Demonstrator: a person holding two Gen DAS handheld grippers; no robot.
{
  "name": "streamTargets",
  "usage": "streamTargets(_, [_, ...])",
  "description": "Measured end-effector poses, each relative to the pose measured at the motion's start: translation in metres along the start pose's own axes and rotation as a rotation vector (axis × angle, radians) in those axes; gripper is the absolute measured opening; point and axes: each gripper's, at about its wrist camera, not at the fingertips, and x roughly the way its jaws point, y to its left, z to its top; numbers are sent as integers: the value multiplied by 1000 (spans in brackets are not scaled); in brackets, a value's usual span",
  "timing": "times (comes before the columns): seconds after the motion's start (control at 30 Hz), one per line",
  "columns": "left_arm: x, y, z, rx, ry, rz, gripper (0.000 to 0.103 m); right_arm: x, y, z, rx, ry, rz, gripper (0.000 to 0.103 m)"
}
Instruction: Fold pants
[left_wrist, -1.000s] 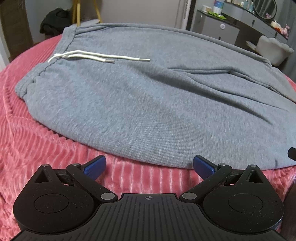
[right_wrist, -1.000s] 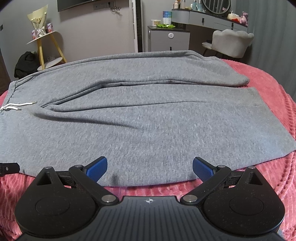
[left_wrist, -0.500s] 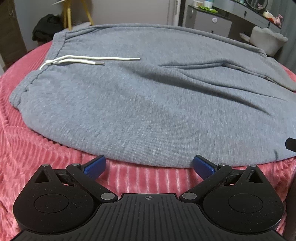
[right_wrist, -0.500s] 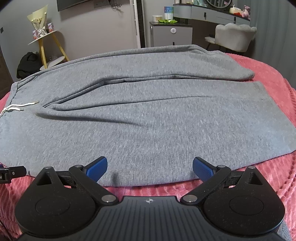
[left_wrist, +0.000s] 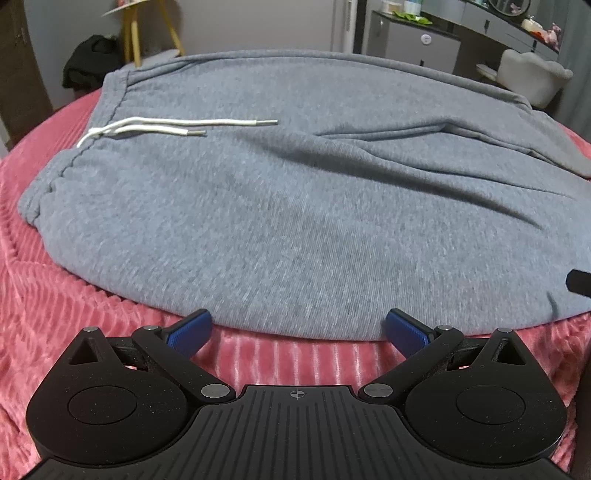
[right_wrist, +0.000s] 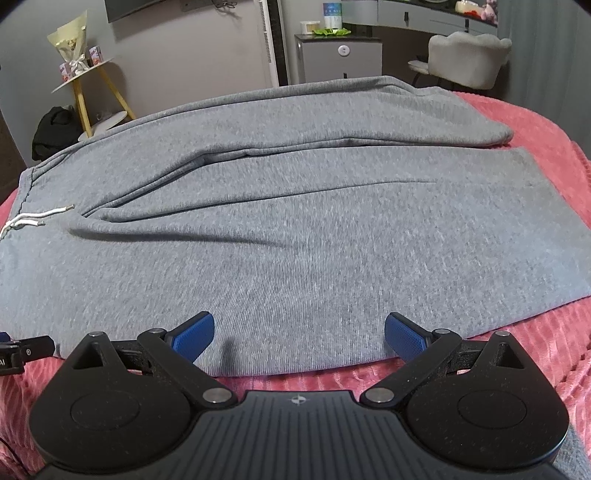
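Grey pants (left_wrist: 295, 221), unfolded, on pink bedspread (left_wrist: 55, 314).
Left tongs (left_wrist: 297, 332) and right tongs (right_wrist: 299, 334) were spread wide, empty, at the pants' near edge; white drawstring (left_wrist: 173, 127) lay far left.

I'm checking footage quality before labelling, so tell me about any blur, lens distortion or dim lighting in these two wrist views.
Left wrist view: strong fisheye bulge, dark corners; the grey knit sweatpants look slightly smeared near the open left tongs, while the white drawstring stays crisp. Right wrist view: same barrel curve, dim room light, soft shadow under the fabric crease, open right tongs sharp.
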Motion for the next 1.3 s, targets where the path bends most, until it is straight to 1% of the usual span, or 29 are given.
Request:
streamTargets(0.13, [-2,-3,2,23,-22,44,103,5,-5,7,35,9,25,99])
streamTargets(0.2, [-6,-2,6,25,-45,54,103,9,-9,14,57,4,19,99])
streamTargets(0.3, [-13,-1,22,0,-90,63,103,20,-14,28,84,10,7,99])
streamTargets(0.4, [-16,-1,45,-48,-142,55,103,42,-23,42,129,46,-2,99])
streamTargets(0.47, [-8,-1,65,-71,-157,49,103,53,-29,46,159,62,0,99])
streamTargets(0.57, [14,-1,89,-105,-152,81,103,66,-38,47,218,91,13,99])
streamTargets(0.67, [39,6,113,-171,-149,88,103,74,-48,50,278,117,38,99])
streamTargets(0.7, [45,8,116,-188,-155,92,103,76,-49,52,278,131,40,99])
streamTargets(0.73, [53,12,121,-208,-166,101,103,80,-47,54,250,152,33,99])
streamTargets(0.77, [58,15,123,-225,-180,119,103,83,-42,57,199,183,20,99])
streamTargets(0.83, [68,24,122,-241,-237,179,103,89,-28,68,59,274,-6,99])
streamTargets(0.87, [72,29,119,-240,-266,209,103,88,-27,78,50,272,-4,99])
streamTargets(0.93, [77,37,114,-242,-305,243,103,82,-39,109,111,160,51,98])
streamTargets(0.97, [79,42,113,-248,-318,246,103,82,-47,129,152,104,72,97])
streamTargets(1.0, [81,49,113,-264,-326,237,103,86,-55,152,198,57,72,93])
streamTargets(1.03, [82,56,114,-286,-335,215,103,93,-63,176,242,11,68,87])
streamTargets(1.07, [83,61,115,-305,-347,184,103,102,-71,198,288,-27,64,82])
streamTargets(1.1, [86,67,114,-318,-362,148,103,113,-79,216,343,-51,52,71])
streamTargets(1.13, [89,71,114,-325,-365,131,103,127,-87,235,408,-62,39,58])
streamTargets(1.17, [92,72,113,-328,-361,133,103,142,-96,251,487,-65,38,54])
streamTargets(1.2, [95,73,113,-331,-359,145,103,160,-106,267,580,-60,47,51])
streamTargets(1.23, [98,74,112,-330,-359,154,103,172,-114,277,652,-63,51,51])
streamTargets(1.3, [105,74,111,-321,-354,156,103,195,-124,294,758,-78,40,51])
